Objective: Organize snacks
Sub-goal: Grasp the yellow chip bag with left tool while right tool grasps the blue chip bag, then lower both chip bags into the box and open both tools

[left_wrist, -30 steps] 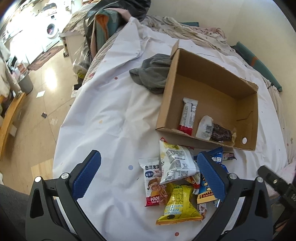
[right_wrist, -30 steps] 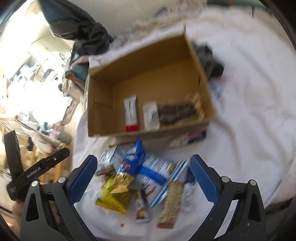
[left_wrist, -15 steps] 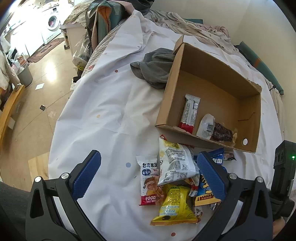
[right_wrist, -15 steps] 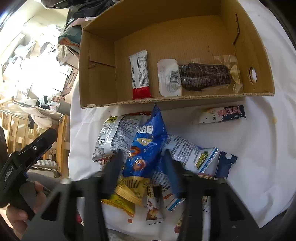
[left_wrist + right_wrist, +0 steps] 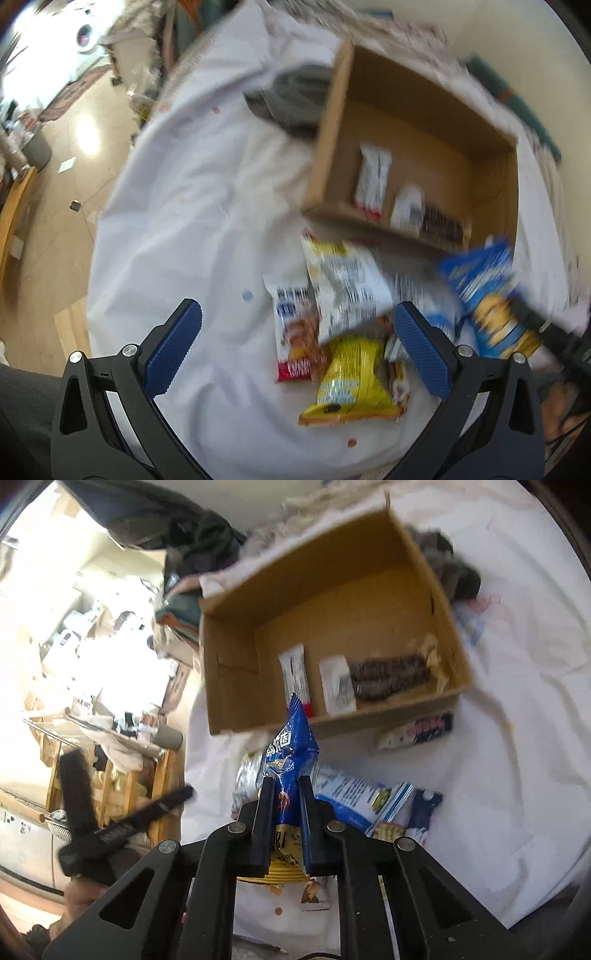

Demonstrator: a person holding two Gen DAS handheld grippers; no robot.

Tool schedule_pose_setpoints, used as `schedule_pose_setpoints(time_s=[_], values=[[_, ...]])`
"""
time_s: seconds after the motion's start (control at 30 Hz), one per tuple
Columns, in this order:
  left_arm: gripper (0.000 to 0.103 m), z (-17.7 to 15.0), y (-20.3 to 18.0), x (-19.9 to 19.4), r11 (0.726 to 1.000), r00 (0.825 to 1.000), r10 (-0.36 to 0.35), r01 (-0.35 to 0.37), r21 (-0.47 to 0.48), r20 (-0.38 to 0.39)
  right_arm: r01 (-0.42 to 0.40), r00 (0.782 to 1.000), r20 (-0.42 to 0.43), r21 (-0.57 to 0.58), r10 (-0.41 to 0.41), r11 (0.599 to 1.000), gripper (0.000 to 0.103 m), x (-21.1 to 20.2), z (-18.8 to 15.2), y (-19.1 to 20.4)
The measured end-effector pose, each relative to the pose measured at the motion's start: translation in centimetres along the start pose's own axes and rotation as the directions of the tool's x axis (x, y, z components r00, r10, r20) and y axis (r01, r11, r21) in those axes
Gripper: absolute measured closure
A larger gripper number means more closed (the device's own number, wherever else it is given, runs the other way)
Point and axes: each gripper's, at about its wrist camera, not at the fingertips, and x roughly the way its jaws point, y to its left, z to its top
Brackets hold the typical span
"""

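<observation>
Right gripper (image 5: 283, 794) is clamped on the blue snack bag (image 5: 291, 753), lifted off the pile, cardboard box (image 5: 332, 602) at twelve o'clock. Left gripper (image 5: 295, 354) hangs wide open over the yellow packet (image 5: 351, 384). The bag should clear the near wall before release, dropping beside the white-and-red bar (image 5: 295, 675).

Motion blur; blown-out left glare

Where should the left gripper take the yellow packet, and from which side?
Grip the yellow packet across its narrow pinched upper part, coming from above with the open left gripper. It lies flat on the sheet, and its upper end tucks under the white packet.
</observation>
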Motion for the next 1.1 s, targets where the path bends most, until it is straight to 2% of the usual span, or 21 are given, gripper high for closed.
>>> schedule_pose_setpoints(time_s=[0.1, 0.17, 0.23, 0.3, 0.37, 0.4, 0.43, 0.47, 0.5, 0.63, 0.77, 0.87, 1.0, 1.1], values=[[0.004, -2.2, -1.3, 1.4, 0.997, 0.996, -0.039, 0.043, 0.057, -0.078, 0.014, 0.999, 0.030, 0.000, -0.014, 1.000, 0.091, -0.7, 0.1, -0.1], [0.012, -3.0, -2.5, 2.1, 0.993, 0.991, -0.062, 0.073, 0.096, -0.119, 0.019, 0.999, 0.034, 0.021, -0.020, 1.000, 0.091, -0.8, 0.2, -0.6], [0.029, -3.9, -3.8, 3.0, 0.985, 0.983, -0.068, 0.093, 0.145, -0.170, 0.027, 0.999, 0.036, 0.028, -0.028, 0.999, 0.091, -0.8, 0.3, -0.7], [0.037, -4.5, -4.4, 3.6, 0.981, 0.979, -0.059, 0.092, 0.168, -0.194, 0.033, 0.999, 0.037, 0.026, -0.034, 0.999, 0.091, -0.7, 0.3, -0.6], [0.040, -5.1, -4.8, 4.1, 0.978, 0.975, -0.048, 0.090, 0.188, -0.217, 0.033, 0.999, 0.037, 0.025, -0.034, 0.999, 0.091, -0.7, 0.3, -0.5], [0.047, -5.4, -5.0, 4.4, 0.976, 0.972, -0.037, 0.085, 0.200, -0.231, 0.031, 0.999, 0.036, 0.026, -0.032, 0.999, 0.091, -0.7, 0.3, -0.5], [0.052, -5.7, -5.0, 4.7, 0.975, 0.970, -0.024, 0.075, 0.207, -0.240, 0.030, 0.999, 0.035, 0.026, -0.031, 0.999, 0.091, -0.7, 0.3, -0.4], [0.064, -5.9, -5.0, 4.8, 0.975, 0.969, -0.016, 0.070, 0.210, -0.248, 0.029, 0.999, 0.034, 0.026, -0.030, 0.999, 0.091, -0.8, 0.1, -0.5], [0.070, -6.1, -4.9, 4.9, 0.976, 0.966, -0.022, 0.077, 0.203, -0.259, 0.028, 0.999, 0.032, 0.026, -0.029, 0.999, 0.091, -0.7, 0.1, -0.5], [0.079, -6.3, -4.3, 3.9, 0.980, 0.963, -0.052, 0.100, 0.171, -0.265, 0.018, 0.999, 0.029, 0.020, -0.018, 1.000, 0.091, -0.6, 0.0, -0.3], [0.081, -6.9, -3.8, 1.0, 0.981, 0.975, -0.072, 0.108, 0.164, -0.211, -0.004, 0.999, 0.042, 0.019, 0.003, 1.000, 0.091, -0.8, 0.2, -0.1], [0.082, -6.7, -3.5, -2.2, 0.982, 0.988, -0.083, 0.103, 0.160, -0.128, -0.028, 0.998, 0.056, 0.020, 0.027, 0.999, 0.091, -1.1, 0.3, 0.0], [0.082, -3.7, -2.1, -7.0, 0.988, 0.993, -0.116, 0.114, 0.104, 0.020, -0.073, 0.991, 0.116, 0.009, 0.071, 0.997, 0.091, -2.4, 0.6, 0.5], [0.082, -0.7, -1.7, -9.8, 0.993, 0.984, -0.100, 0.089, 0.082, 0.148, -0.095, 0.982, 0.165, 0.010, 0.092, 0.995, 0.091, -3.4, 1.1, 0.6]])
